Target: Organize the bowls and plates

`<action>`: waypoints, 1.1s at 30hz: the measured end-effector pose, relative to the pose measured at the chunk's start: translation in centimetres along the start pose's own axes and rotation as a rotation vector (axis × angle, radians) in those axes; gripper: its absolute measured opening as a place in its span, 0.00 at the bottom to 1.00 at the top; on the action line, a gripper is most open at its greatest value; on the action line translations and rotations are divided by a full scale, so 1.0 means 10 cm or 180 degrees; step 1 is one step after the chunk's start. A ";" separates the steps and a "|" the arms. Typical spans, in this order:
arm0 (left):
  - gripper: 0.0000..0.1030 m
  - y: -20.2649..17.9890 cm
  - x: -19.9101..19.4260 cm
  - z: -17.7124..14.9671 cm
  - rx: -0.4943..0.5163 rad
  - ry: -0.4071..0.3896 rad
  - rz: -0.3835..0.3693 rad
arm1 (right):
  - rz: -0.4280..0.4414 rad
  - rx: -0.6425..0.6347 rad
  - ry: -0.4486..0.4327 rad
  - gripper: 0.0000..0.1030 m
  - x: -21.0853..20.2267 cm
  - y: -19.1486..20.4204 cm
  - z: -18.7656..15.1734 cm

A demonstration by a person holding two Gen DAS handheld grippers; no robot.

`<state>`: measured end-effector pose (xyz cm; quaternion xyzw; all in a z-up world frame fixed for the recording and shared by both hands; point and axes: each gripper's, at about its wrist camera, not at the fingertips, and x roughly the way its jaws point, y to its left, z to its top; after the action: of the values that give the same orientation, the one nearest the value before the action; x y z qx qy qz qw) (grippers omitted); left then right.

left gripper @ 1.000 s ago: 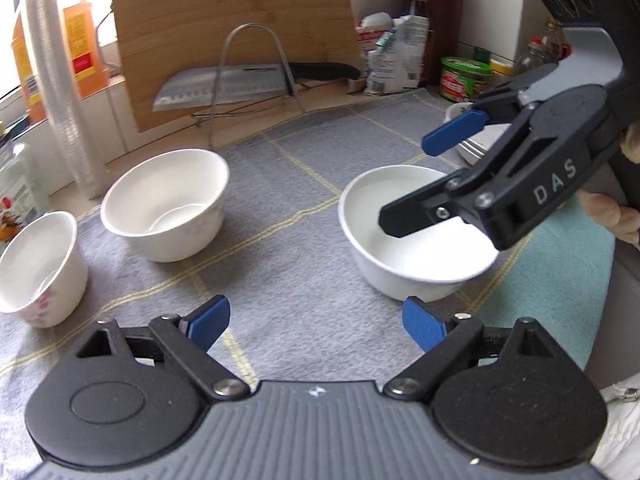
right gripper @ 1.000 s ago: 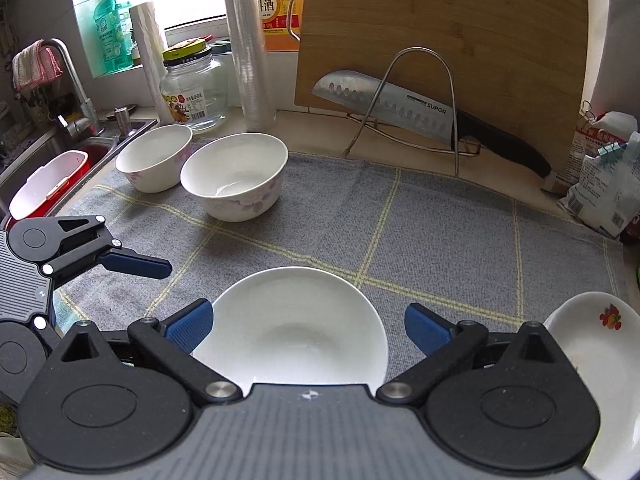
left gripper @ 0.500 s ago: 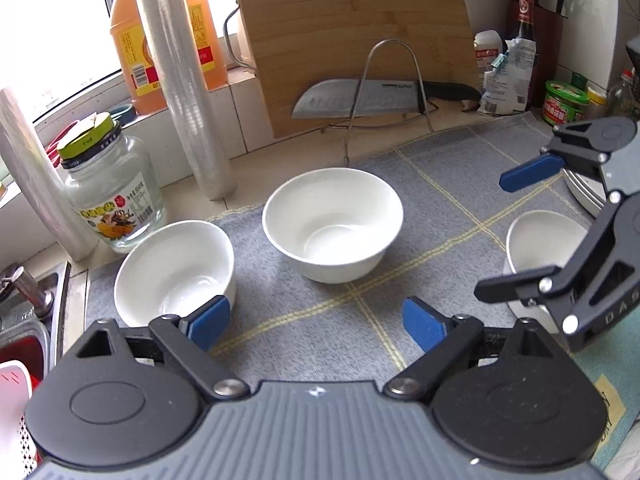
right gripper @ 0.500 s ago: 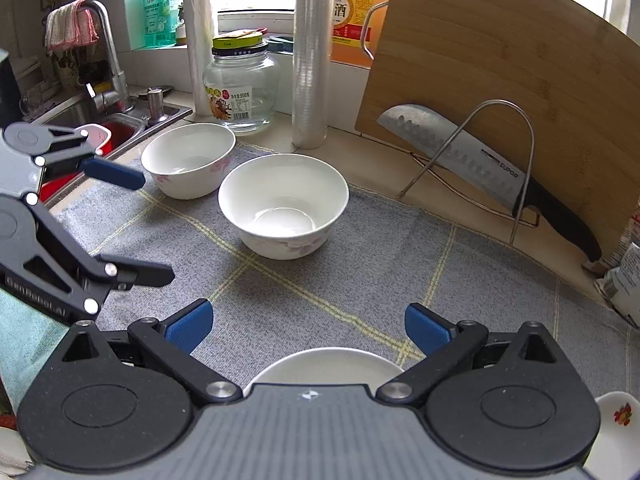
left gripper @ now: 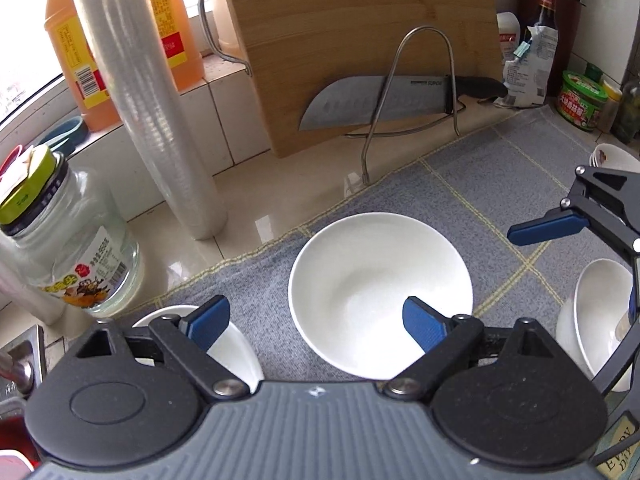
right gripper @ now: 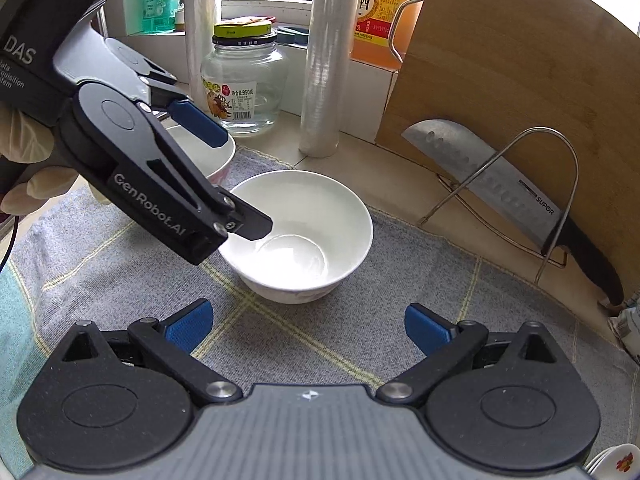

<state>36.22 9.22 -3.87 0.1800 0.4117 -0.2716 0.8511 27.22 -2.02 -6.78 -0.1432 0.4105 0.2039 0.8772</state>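
- While both grippers hang over the grey mat, neither has anything between its pads.
- Left gripper: jaws spread wide, one blue pad over the inside of the middle bowl, the other over the rim of the left bowl. Cannot tell whether either pad touches.
- In the right wrist view the left gripper straddles the near-left rim of the middle bowl, black finger tip above the bowl's inside; a gloved hand holds it.
- Right gripper: jaws spread, empty, over bare mat just short of the middle bowl.
- In the left wrist view the right gripper is at the right edge, jaws apart, over a third bowl.
- Left bowl sits behind the left gripper, near the glass jar.
- All three bowls stand on the mat, apart from each other.
- Stack of plates at the far right of the mat; patterned plate rim at the bottom right corner.
- Behind the mat on the table: cling-film roll, cutting board, knife on a wire stand.
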 end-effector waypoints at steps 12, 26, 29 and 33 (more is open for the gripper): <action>0.83 0.16 0.20 0.17 0.0004 0.0103 -0.0494 | -0.0088 -0.0200 0.0041 1.00 0.23 0.12 0.13; 0.69 0.14 0.29 0.24 0.0059 0.0241 -0.0741 | -0.0047 -0.0194 0.0020 0.98 0.37 0.11 0.22; 0.66 0.13 0.30 0.25 0.0075 0.0264 -0.0742 | -0.0027 -0.0194 0.0014 0.93 0.38 0.10 0.23; 0.64 0.15 0.30 0.25 0.0069 0.0286 -0.0748 | -0.0019 -0.0166 -0.0005 0.91 0.37 0.10 0.23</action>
<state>40.18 8.10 -4.61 0.1517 0.4647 -0.3656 0.7921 30.41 0.67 -8.32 -0.1670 0.4039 0.2121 0.8741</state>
